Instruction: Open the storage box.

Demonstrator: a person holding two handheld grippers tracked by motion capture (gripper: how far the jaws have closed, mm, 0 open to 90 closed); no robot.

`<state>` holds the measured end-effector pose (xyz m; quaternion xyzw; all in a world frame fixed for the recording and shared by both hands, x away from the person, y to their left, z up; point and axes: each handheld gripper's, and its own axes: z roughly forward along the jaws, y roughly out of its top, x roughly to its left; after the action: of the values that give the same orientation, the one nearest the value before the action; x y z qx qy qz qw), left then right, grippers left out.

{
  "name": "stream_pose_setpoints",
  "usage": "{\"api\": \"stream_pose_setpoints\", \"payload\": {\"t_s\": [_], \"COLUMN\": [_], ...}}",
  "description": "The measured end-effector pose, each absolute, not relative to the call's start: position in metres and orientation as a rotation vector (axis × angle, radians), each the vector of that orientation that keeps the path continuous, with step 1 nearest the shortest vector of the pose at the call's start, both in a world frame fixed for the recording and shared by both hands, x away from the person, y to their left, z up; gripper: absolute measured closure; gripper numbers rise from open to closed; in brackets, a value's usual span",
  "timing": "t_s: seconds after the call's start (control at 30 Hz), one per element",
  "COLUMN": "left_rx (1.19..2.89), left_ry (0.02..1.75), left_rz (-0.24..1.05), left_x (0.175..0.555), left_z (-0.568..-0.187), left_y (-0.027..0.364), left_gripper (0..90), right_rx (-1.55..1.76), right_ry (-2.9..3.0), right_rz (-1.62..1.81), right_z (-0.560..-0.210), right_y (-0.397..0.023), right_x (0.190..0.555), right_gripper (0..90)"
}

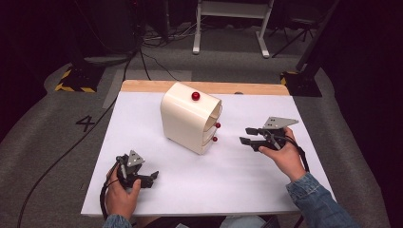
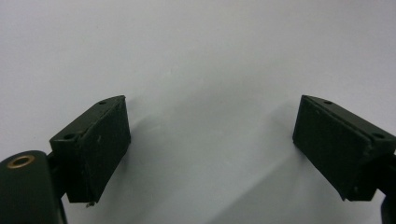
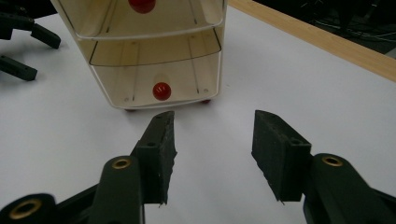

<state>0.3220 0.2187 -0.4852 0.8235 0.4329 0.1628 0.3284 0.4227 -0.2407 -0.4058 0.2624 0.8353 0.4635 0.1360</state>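
A white table with a wooden strip along its far edge stands in a dark room, seen from above the person's side.

At the near left, a hand holds the left gripper low over the bare tabletop, well apart from everything else. Its jaws are spread wide with nothing between them.

Near the middle of the table, towards the far edge, stands a small cream drawer cabinet with rounded corners. A red knob sits on its top. Its drawers face right, each with a small red knob; the lower drawer knob is close to the tabletop.

To the right, a hand in a denim sleeve holds the right gripper near the drawer fronts, not touching them. Its jaws are also spread and empty, and point at the lower drawer.

The step in hand looks like reaching for that lower knob. To do it well, the right gripper should move in level, with the knob centred between the jaws, and close on it squarely before pulling straight out. The cabinet looks light, so the left gripper might steady it from behind.
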Motion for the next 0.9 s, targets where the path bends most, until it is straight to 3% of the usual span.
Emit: {"api": "stream_pose_setpoints", "payload": {"t_s": [0.9], "left_rx": [2.156], "left_ry": [1.135], "left_rz": [0.410], "left_x": [0.323], "left_z": [-0.485], "left_y": [0.219], "left_gripper": [10.9], "right_rx": [0.700], "right_ry": [2.496], "right_rz": [1.424], "right_z": [-0.452], "right_y": [-0.175], "right_x": [0.445], "right_gripper": [60.6]}}
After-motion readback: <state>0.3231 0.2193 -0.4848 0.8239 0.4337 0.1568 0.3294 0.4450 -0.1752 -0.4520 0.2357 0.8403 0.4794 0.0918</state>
